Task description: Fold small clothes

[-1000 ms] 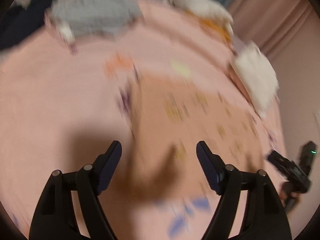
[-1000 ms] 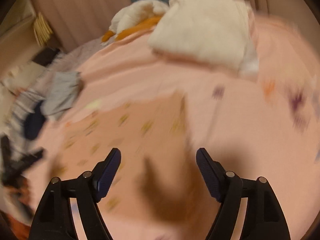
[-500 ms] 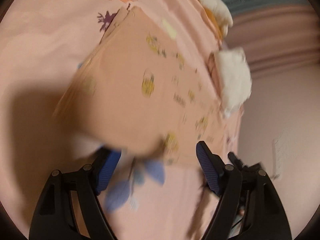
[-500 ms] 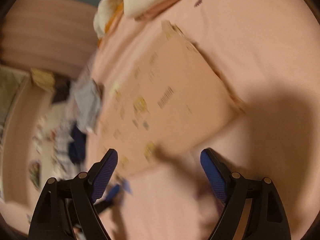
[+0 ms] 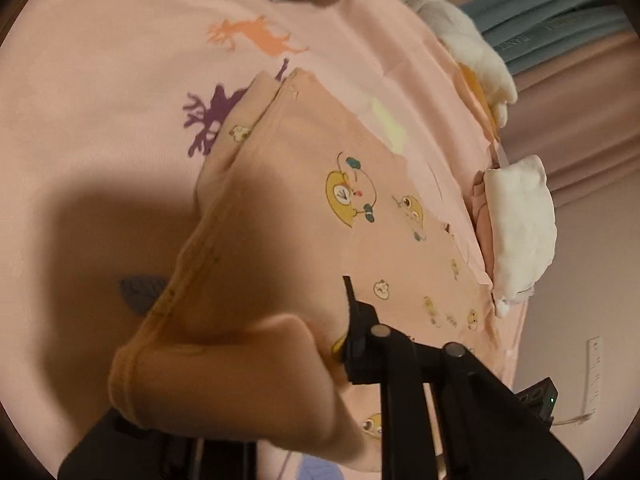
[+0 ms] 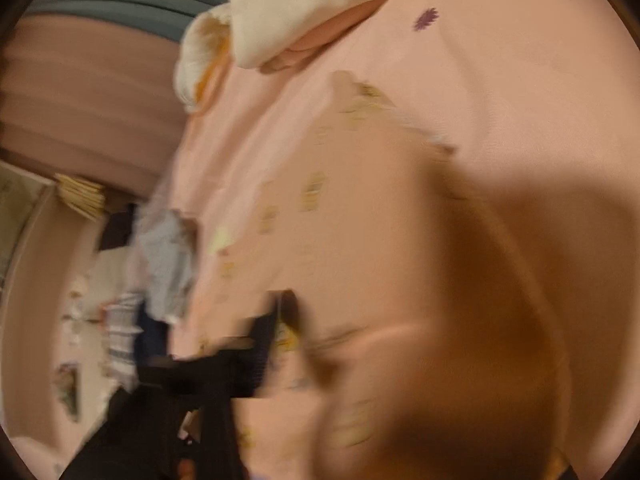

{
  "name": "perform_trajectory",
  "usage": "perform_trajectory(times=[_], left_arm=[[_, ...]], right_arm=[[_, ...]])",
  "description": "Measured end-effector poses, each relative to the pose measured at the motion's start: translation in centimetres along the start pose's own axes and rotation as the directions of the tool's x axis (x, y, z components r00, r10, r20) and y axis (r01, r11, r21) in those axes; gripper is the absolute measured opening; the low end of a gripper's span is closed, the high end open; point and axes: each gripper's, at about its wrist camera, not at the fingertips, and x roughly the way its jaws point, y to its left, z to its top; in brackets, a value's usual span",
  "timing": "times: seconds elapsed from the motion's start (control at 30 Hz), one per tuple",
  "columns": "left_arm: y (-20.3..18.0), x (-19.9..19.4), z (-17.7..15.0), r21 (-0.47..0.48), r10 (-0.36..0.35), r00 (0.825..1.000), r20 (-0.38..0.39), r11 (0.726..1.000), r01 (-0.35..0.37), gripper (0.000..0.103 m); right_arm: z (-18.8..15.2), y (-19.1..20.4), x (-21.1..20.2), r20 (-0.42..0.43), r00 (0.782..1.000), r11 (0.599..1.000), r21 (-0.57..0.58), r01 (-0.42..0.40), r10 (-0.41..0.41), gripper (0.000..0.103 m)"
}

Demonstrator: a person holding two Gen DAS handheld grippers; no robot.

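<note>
Only leftward sharp: each gripper (image 5: 344,360) (image 6: 288,344) closing, peach garment (image 5: 304,216) between jaws

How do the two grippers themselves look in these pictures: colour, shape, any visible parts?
The left gripper is matte black plastic, built of flat angular link bars joined by round silver-grey pivot pins. The right gripper is also black and angular, but motion blur hides its details. No cables, markings or sleeves are visible.

Pink animal-print sheet (image 5: 120,80), mauve curtains (image 5: 580,128) behind — dim, warm light throughout.
</note>
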Motion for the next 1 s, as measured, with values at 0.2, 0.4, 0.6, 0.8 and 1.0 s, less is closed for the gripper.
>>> perform_trajectory(times=[0.2, 0.4, 0.6, 0.8, 1.0], left_arm=[[-1.9, -4.1, -1.3, 0.1, 0.039, 0.998, 0.059, 0.994, -0.044, 0.012], [-0.9, -9.1, -7.3, 0.16, 0.013, 1.0, 0.004, 0.987, -0.013, 0.013], [2.4, -11.2, -13.4, 0.227, 0.056, 0.998, -0.03, 0.973, -0.048, 0.018], [4.0, -12.5, -15.7, 0.295, 0.065, 0.995, 0.074, 0.952, -0.084, 0.017], [4.3, -12.7, -15.4, 0.332, 0.115, 0.987, 0.113, 0.932, -0.147, 0.019]], right_arm=[[-0.6, -0.5, -3.1, -0.002, 0.996, 0.996, -0.013, -0.093, 0.093, 0.008], [-4.4, 0.0, -8.4, -0.035, 0.996, 0.993, -0.079, -0.085, 0.083, 0.008], [-9.4, -2.7, -11.8, -0.07, 0.997, 0.994, -0.111, 0.016, -0.024, 0.008], [-11.0, -4.8, -13.2, -0.021, 0.997, 0.982, -0.177, 0.066, -0.07, 0.008], [-11.0, -6.2, -14.8, 0.018, 0.996, 0.98, -0.175, 0.092, -0.09, 0.008]])
